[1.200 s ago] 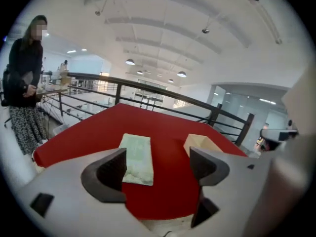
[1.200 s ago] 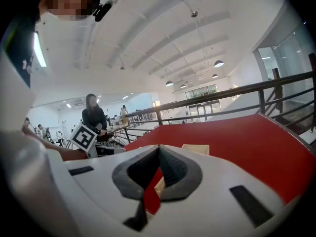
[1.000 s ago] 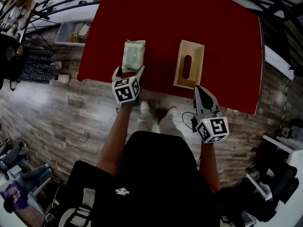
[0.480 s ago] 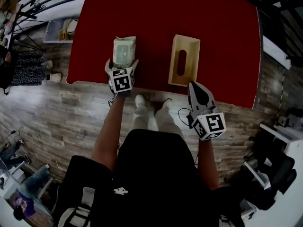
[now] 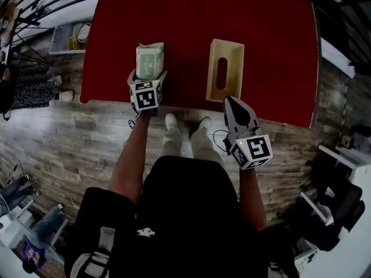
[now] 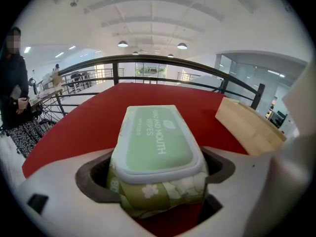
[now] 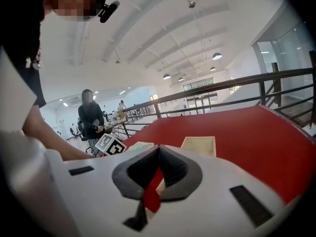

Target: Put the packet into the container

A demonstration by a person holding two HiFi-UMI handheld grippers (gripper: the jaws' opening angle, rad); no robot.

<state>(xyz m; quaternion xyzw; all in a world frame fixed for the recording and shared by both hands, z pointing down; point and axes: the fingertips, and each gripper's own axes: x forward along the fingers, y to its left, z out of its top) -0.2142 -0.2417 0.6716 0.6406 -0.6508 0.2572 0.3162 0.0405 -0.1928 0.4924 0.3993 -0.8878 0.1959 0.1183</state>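
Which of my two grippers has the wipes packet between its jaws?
The left gripper: its wide jaws, which have just been closing slightly, straddle the packet. The right gripper is shut and empty, near the container.

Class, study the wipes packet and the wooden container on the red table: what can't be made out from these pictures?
- Inside of the container: head view, its slot is dark and too small.
- Print on the packet: head view, too small.
- Near ends of both: right gripper view, hidden behind the shut right gripper.
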